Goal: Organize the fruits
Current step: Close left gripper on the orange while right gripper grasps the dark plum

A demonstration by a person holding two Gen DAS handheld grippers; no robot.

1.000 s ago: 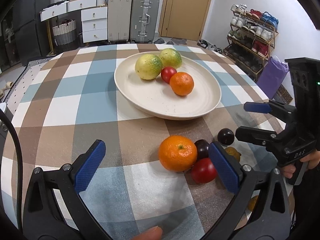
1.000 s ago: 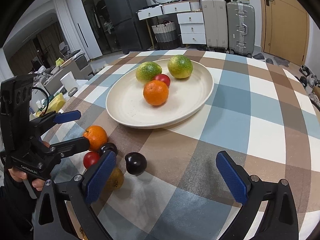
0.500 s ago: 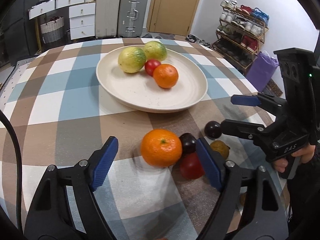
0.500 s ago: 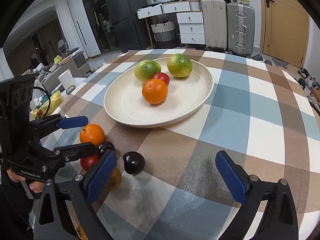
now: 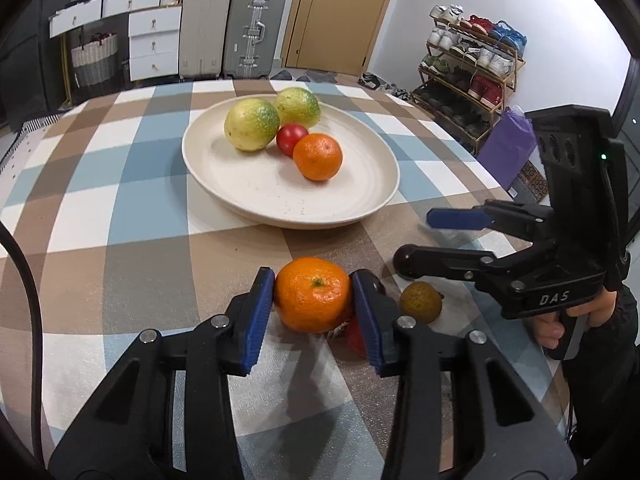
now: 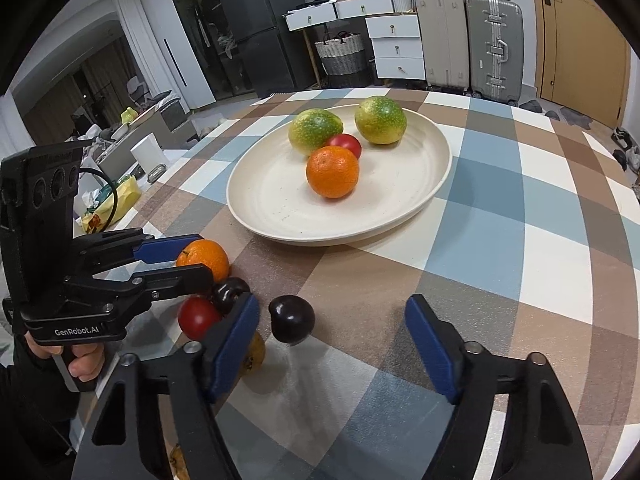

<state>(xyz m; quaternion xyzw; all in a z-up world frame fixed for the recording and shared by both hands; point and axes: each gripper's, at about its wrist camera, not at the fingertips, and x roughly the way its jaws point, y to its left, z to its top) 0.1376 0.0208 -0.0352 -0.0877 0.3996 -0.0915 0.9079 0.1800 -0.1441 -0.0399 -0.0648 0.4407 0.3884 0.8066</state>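
our left claw (image 5: 313,300) is clamped on the orange (image 5: 313,294). both blue pads touch its sides. the orange sits low on the table (image 5: 132,216), in front of the big plate (image 5: 360,204). we cannot tell if it is off the cloth yet.

our right claw (image 6: 332,344) is wide apart and holds nothing. a dark plum (image 6: 291,319) sits on the table between its two pads, near the left one.

the plate has four fruits in it: two green-yellow round fruits (image 5: 251,129), a small red fruit (image 5: 291,139) and another orange (image 5: 318,157). they touch each other at the far side of the plate.

more fruit waits on the table by the claws: a red tomato (image 6: 198,317), a second dark plum (image 6: 229,291) and a little brown-yellow fruit (image 5: 421,303). they are bunched close together.

we think this is the picking-up step for the orange. next we should lift it straight up, so we do not knock the red tomato and the dark plum beside it. then we carry it over the rim of the plate and set it down in the bare part near us. the orange is round, so it could roll if we drop it fast.
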